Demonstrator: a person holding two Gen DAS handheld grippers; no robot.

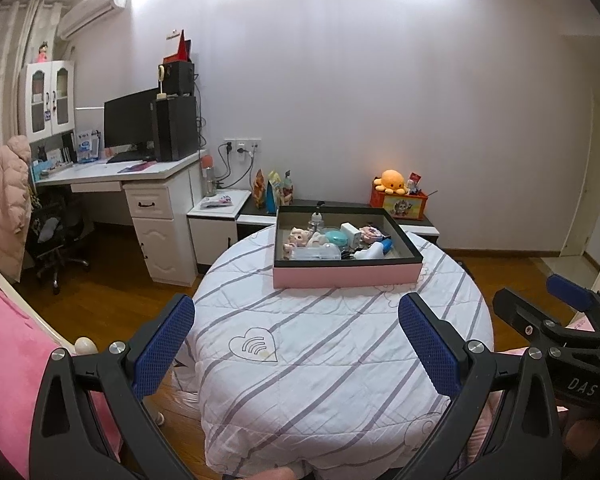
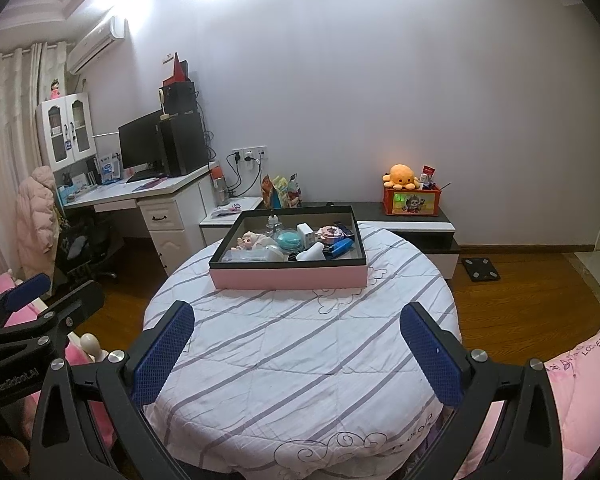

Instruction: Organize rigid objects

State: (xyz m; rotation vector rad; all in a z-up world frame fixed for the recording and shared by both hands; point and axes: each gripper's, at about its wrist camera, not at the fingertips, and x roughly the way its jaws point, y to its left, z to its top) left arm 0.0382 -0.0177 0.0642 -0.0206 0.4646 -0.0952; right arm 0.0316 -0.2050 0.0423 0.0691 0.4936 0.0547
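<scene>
A pink box with a black rim (image 1: 346,274) (image 2: 288,278) sits at the far side of a round table covered with a striped white cloth (image 1: 320,360) (image 2: 292,360). Inside lie several small objects: a doll (image 1: 298,238) (image 2: 250,240), a teal round case (image 1: 335,237) (image 2: 288,239), a white charger (image 1: 352,232), a blue item (image 2: 342,246) and a clear bottle (image 1: 315,220). My left gripper (image 1: 296,344) is open and empty, held above the table's near side. My right gripper (image 2: 296,352) is open and empty too, also short of the box.
A white desk with a monitor (image 1: 130,124) stands at the back left with a chair (image 1: 56,236). A low cabinet behind the table bears snack bags (image 1: 272,192) and an orange crate with a plush octopus (image 1: 398,196). Pink bedding (image 1: 12,360) lies at the left.
</scene>
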